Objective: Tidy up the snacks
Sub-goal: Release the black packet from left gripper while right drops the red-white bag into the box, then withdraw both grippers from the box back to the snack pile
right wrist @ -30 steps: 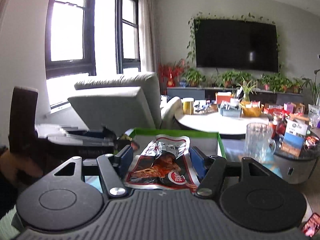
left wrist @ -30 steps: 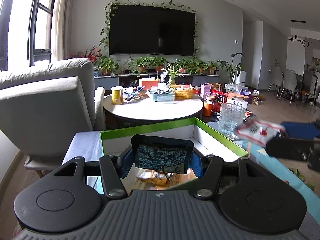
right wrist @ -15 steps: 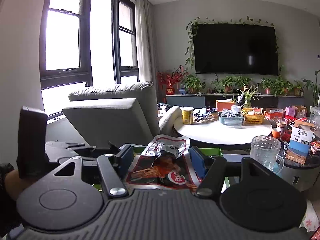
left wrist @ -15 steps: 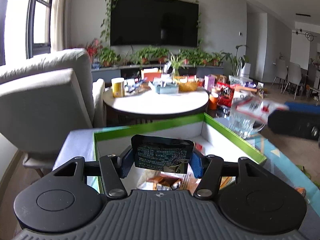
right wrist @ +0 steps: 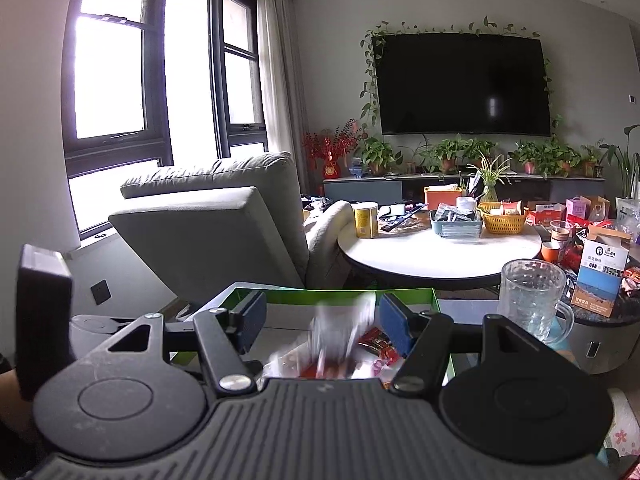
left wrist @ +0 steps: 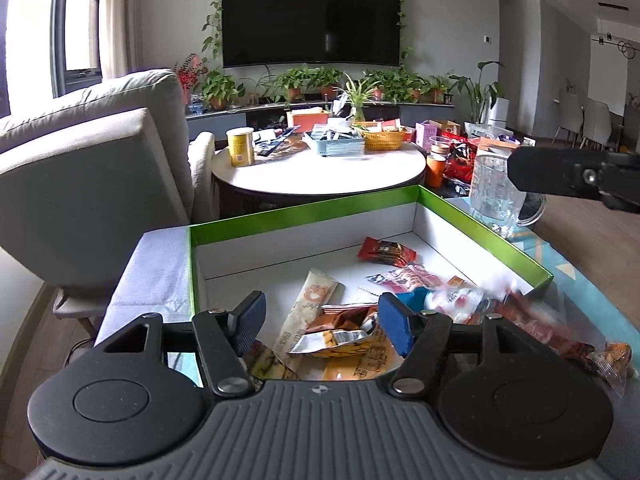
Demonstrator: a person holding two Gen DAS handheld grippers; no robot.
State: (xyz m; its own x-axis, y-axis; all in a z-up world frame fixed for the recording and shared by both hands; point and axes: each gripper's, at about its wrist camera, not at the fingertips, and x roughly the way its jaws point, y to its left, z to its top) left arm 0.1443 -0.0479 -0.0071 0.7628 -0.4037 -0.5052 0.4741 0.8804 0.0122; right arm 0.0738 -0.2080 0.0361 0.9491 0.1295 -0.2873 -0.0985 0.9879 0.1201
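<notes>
A green-rimmed white box [left wrist: 304,212] lies below both grippers and holds several snack packets, among them a red one [left wrist: 386,251] and an orange one [left wrist: 340,332]. My left gripper [left wrist: 322,326] is open and empty above the box's near side. My right gripper [right wrist: 320,322] is open; a red and white packet [right wrist: 340,340] is blurred below its fingers, falling into the box [right wrist: 400,294]. In the left wrist view that packet [left wrist: 460,300] is a blur at the box's right side. The right gripper's body [left wrist: 568,174] shows at the right edge there.
A glass mug [left wrist: 494,196] stands just right of the box. A grey armchair [left wrist: 88,184] is at the left. A round white table [left wrist: 320,172] with a yellow can, baskets and boxes stands behind. More snack packets [left wrist: 560,344] lie on the table's right near side.
Both grippers have opened. The dark packet left the left gripper and the red and white packet left the right one, dropping toward the box. The left view now looks further down into it.
</notes>
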